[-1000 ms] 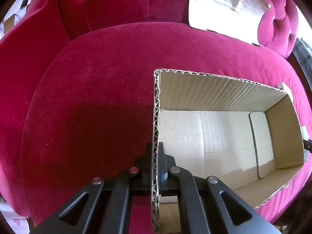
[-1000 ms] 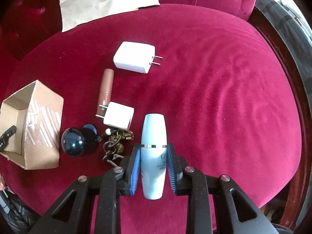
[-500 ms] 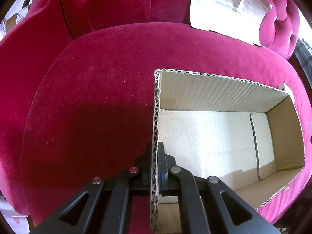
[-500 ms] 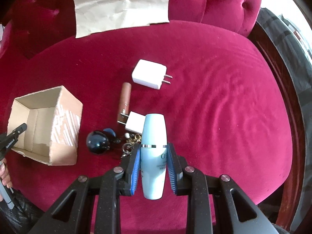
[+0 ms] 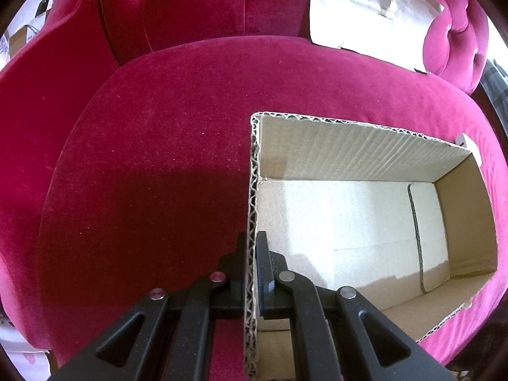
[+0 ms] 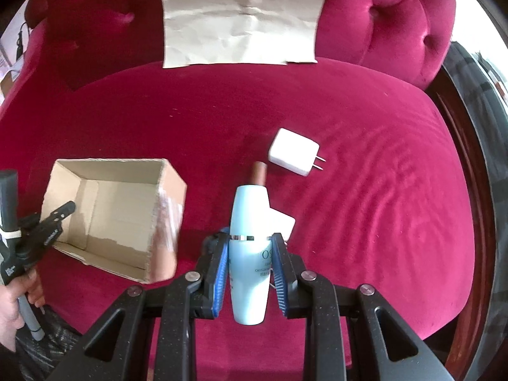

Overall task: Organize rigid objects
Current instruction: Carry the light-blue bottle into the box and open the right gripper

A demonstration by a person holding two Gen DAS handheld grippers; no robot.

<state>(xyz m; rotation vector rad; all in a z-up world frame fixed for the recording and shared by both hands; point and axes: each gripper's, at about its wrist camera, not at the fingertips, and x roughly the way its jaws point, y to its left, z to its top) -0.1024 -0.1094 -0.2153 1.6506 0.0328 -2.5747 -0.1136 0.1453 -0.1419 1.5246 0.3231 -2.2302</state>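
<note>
Crimson tufted velvet sofa (image 6: 365,127) underneath; creased sheet of brown paper (image 6: 241,19) propped against its backrest.

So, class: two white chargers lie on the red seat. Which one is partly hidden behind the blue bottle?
The nearer charger, poking out just right of the blue bottle. The other charger lies farther back in full view, its prongs showing.
</note>
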